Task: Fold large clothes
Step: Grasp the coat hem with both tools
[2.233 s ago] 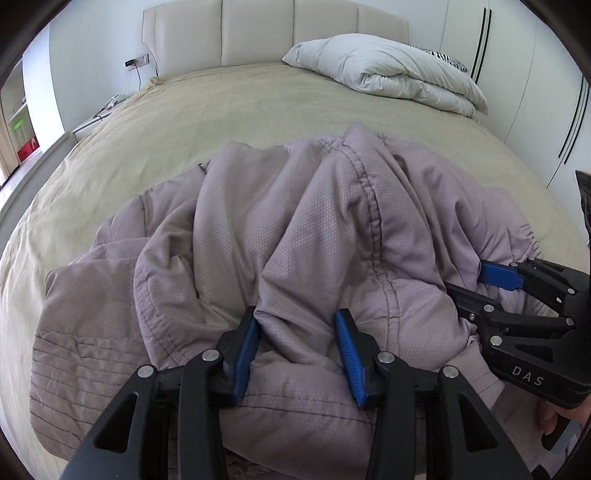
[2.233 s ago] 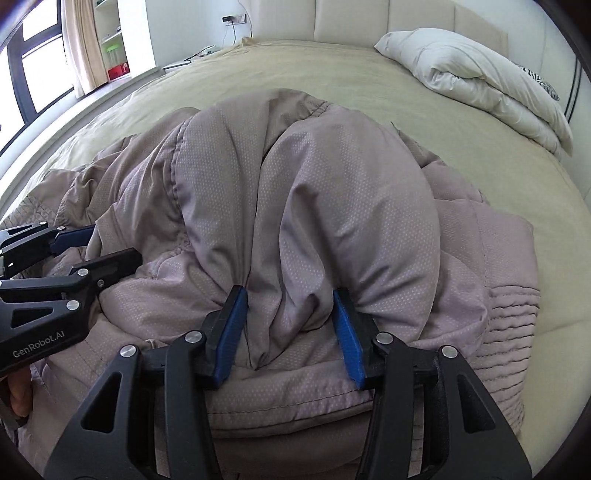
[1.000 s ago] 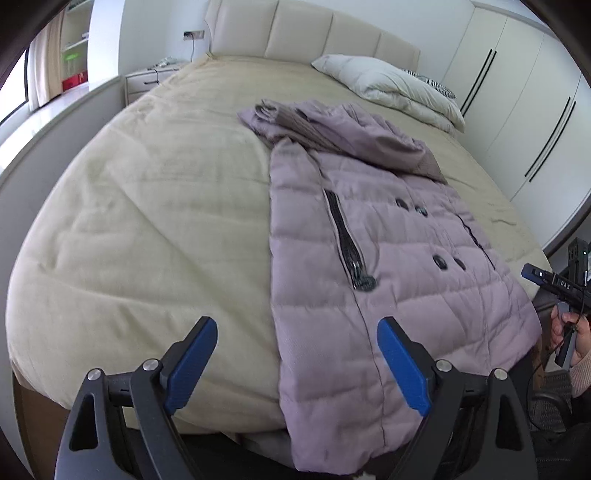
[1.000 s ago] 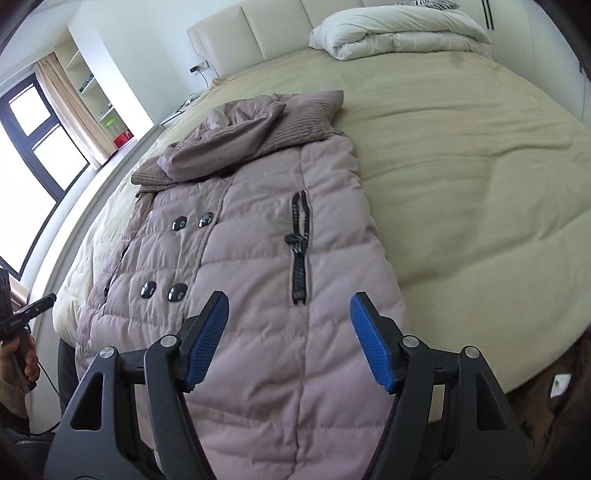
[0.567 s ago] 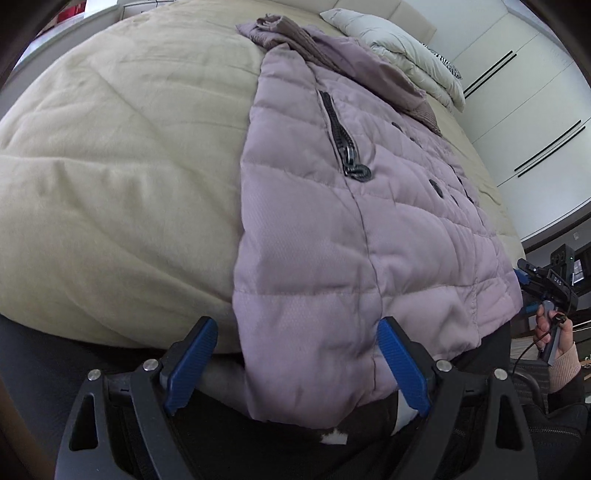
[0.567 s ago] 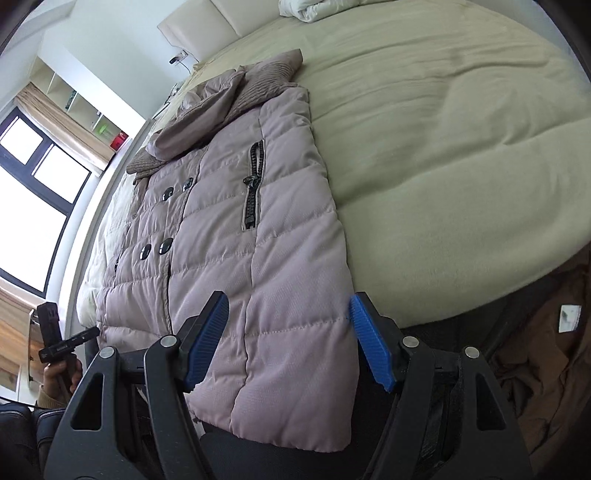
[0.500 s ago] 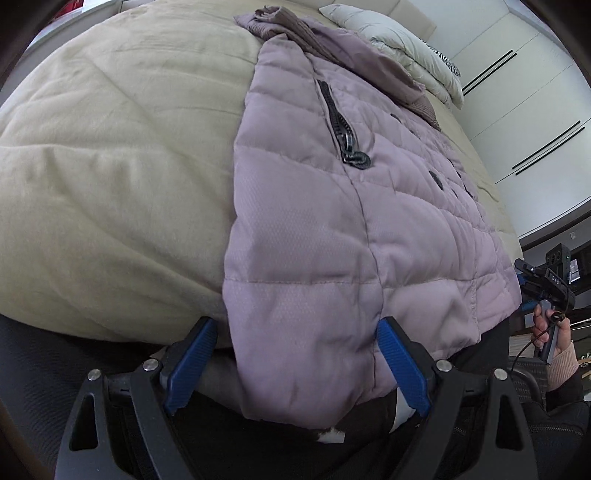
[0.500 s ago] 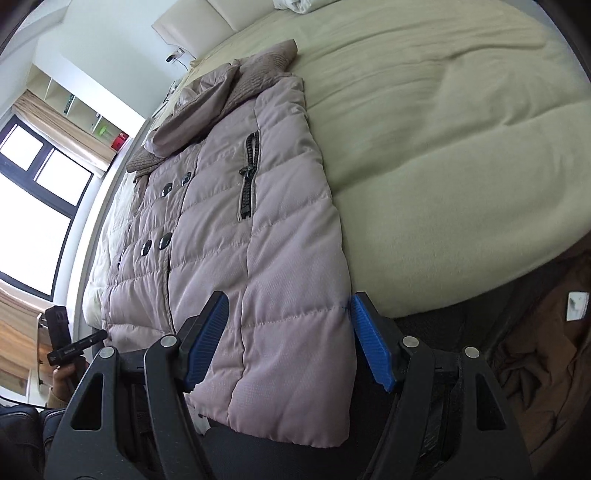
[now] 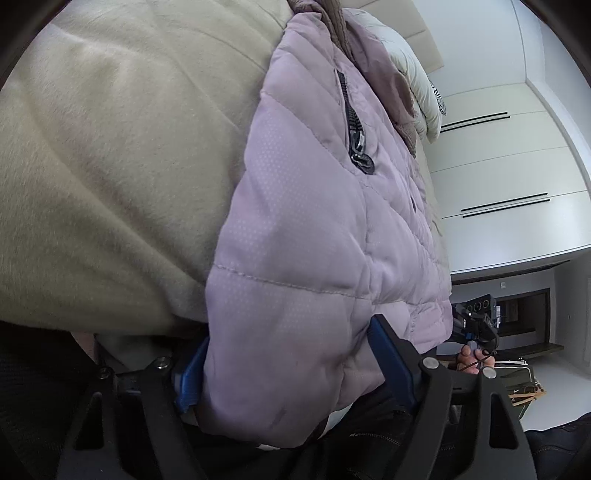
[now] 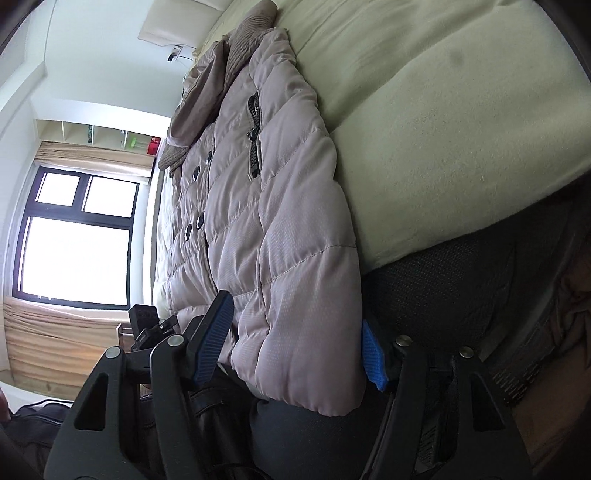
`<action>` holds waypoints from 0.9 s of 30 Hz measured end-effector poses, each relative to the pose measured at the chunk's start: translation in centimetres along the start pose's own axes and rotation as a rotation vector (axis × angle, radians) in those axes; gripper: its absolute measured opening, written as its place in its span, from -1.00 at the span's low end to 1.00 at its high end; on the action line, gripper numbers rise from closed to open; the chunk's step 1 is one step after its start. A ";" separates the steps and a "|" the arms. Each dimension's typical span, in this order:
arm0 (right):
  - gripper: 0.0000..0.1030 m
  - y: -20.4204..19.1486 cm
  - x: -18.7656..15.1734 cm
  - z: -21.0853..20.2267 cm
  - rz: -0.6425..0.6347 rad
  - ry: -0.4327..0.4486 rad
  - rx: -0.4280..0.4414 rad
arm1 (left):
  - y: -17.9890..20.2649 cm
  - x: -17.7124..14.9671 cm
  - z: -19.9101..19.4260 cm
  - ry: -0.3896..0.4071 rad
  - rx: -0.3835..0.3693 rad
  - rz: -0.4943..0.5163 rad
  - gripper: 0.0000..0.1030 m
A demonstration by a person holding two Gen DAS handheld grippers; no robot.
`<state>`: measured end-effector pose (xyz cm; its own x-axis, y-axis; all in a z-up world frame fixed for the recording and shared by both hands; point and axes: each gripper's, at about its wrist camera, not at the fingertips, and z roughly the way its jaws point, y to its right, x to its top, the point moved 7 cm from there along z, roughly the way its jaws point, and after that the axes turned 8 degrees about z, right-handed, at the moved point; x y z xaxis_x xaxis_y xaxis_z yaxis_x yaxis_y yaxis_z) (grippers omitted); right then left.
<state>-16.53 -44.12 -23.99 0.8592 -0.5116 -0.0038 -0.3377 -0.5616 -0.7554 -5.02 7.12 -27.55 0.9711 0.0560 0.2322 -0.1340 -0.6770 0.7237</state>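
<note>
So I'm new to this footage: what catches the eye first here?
The quilted mauve coat laid flat on the beige bed, hem hanging over its edge. The left gripper and right gripper each straddle a hem corner, jaws wide. A bright window glares beyond the bed.

This is a home bedroom. A wide bed [image 10: 461, 122] under a beige blanket fills both views, with a padded headboard [image 10: 166, 26] and a white pillow [image 9: 417, 85] at its far end. White built-in wardrobes [image 9: 517, 206] line one wall; a curtained window [image 10: 77, 229] and open shelves [image 10: 103, 134] line the other.
</note>
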 end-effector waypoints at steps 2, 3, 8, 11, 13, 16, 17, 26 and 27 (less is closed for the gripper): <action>0.03 0.2 -0.2 0.1 0.010 -0.008 0.005 | 0.2 -0.1 0.0 -0.006 0.006 0.001 0.48; -0.03 0.3 -0.4 0.1 0.012 -0.008 0.001 | 0.3 -0.1 0.1 -0.008 0.010 -0.001 0.48; -0.13 0.1 -0.6 0.4 0.000 -0.010 -0.007 | 0.6 0.2 -0.1 -0.008 0.040 -0.005 0.28; -0.30 0.3 -0.6 0.7 -0.016 -0.013 -0.038 | 0.8 0.1 0.0 -0.005 0.049 -0.009 0.18; -0.35 0.4 -0.6 0.9 -0.021 -0.007 -0.051 | 1.0 0.0 -0.1 -0.004 0.052 -0.006 0.12; -0.39 0.0 -0.7 1.2 -0.042 0.002 -0.071 | 1.2 0.1 -0.1 -0.006 0.058 -0.004 0.05; -0.41 0.0 -0.6 1.2 -0.047 0.004 -0.079 | 1.1 0.1 0.0 -0.006 0.060 -0.004 0.04; -0.51 -0.6 -0.9 1.8 -0.070 0.020 -0.118 | 1.1 0.2 -0.1 -0.006 0.061 -0.005 -0.12; -0.52 -0.7 -0.9 2.0 -0.074 0.021 -0.122 | 1.1 0.2 -0.1 -0.007 0.064 -0.003 -0.13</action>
<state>-16.35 -42.02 -24.78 0.8757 -0.4787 0.0638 -0.3188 -0.6723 -0.6681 -4.98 6.48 -26.63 0.9728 0.0533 0.2254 -0.1184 -0.7222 0.6815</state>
